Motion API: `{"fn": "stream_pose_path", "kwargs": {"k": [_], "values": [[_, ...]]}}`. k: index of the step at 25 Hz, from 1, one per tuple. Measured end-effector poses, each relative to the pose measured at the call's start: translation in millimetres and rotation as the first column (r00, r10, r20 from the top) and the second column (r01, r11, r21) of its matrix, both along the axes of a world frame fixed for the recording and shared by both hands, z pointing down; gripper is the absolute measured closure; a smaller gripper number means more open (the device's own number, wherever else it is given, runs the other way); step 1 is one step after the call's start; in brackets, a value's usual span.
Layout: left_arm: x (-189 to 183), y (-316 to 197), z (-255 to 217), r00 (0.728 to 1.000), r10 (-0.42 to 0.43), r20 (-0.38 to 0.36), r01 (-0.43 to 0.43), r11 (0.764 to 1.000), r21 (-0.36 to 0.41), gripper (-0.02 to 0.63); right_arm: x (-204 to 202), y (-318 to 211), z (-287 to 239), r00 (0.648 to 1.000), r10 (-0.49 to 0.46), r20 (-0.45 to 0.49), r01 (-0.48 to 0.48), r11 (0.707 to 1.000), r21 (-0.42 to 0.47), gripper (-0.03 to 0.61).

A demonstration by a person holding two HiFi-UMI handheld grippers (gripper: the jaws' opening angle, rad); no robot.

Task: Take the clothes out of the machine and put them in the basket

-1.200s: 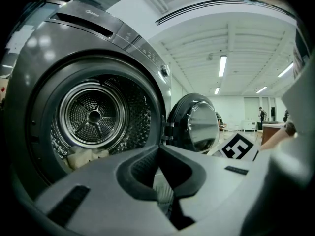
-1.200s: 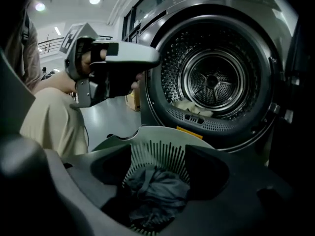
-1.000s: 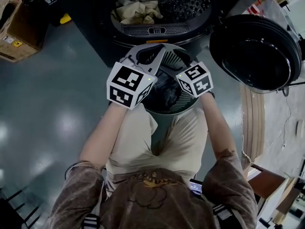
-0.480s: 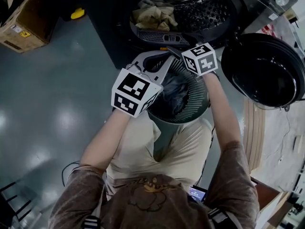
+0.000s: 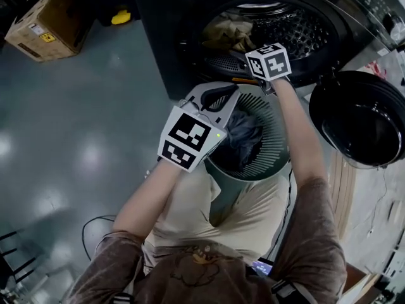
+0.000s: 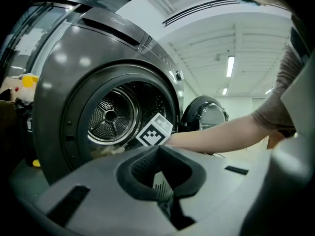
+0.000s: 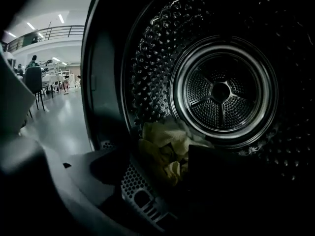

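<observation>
The machine's drum (image 5: 297,24) stands open, with crumpled beige clothes (image 5: 231,33) on its floor near the front. The right gripper view shows that beige pile (image 7: 165,151) just ahead of my right gripper (image 7: 157,173). Its jaws are open, and nothing is between them. In the head view its marker cube (image 5: 269,61) sits at the drum's mouth. Below the opening stands a grey slatted basket (image 5: 278,154) holding dark clothes (image 5: 243,135). My left gripper (image 5: 228,94) hovers over the basket's near-left rim, its jaw tips together and empty (image 6: 158,151).
The machine's round black door (image 5: 361,122) hangs open to the right of the basket. A cardboard box (image 5: 47,21) and a yellow object (image 5: 120,18) sit on the grey floor at the far left. The person's legs are right behind the basket.
My right gripper has moved from over the basket forward to the drum's opening. The left gripper has shifted only a little beside the basket's rim.
</observation>
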State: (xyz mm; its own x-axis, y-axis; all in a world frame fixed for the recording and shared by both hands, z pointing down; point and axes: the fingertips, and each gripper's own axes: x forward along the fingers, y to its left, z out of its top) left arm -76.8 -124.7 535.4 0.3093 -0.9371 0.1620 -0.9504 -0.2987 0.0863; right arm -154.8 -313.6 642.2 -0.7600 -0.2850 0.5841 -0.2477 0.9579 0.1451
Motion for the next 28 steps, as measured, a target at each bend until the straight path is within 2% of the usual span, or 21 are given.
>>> {"fn": "stream_pose_path", "kwargs": {"k": [3,9,13,16,21,28], "values": [[0.1,-2.4,5.8,1.0,0.002,-0.011,-0.002,1.0,-0.013,0.606,-18.9,-13.7,11.2,0.999,0.001,-0.032,-0.001,1.0,-0.001,0.196],[-5.3,-6.7,14.4,0.999,0.009,-0.038,-0.01,0.999,-0.04,0.606,-37.7,-36.5,42.6,0.986,-0.005,-0.169,0.011,0.999,0.036,0.187],[-12.6,-11.0,20.2,0.999,0.013,-0.041,-0.016,0.998,-0.055,0.606,-47.6,-51.7,60.8,0.976,-0.009,-0.218,0.008,1.0,-0.005,0.193],[-17.6,-14.5,25.8,0.999,0.011,-0.053,-0.015,0.997,-0.071,0.606,-57.6,-51.3,64.3,0.967,-0.063,-0.248,0.052,0.997,-0.048,0.195],[-21.1,-20.8,29.7,0.998,0.011,-0.058,-0.015,0.997,-0.08,0.606,-79.9,-50.1,58.8,0.949,-0.145,-0.279,0.147,0.989,-0.011,0.196],[-22.2,-21.8,31.7,0.997,0.013,-0.072,-0.019,0.996,-0.082,0.606,-96.2,-56.0,71.6,0.922,-0.184,-0.341,0.209,0.977,0.039,0.193]]}}
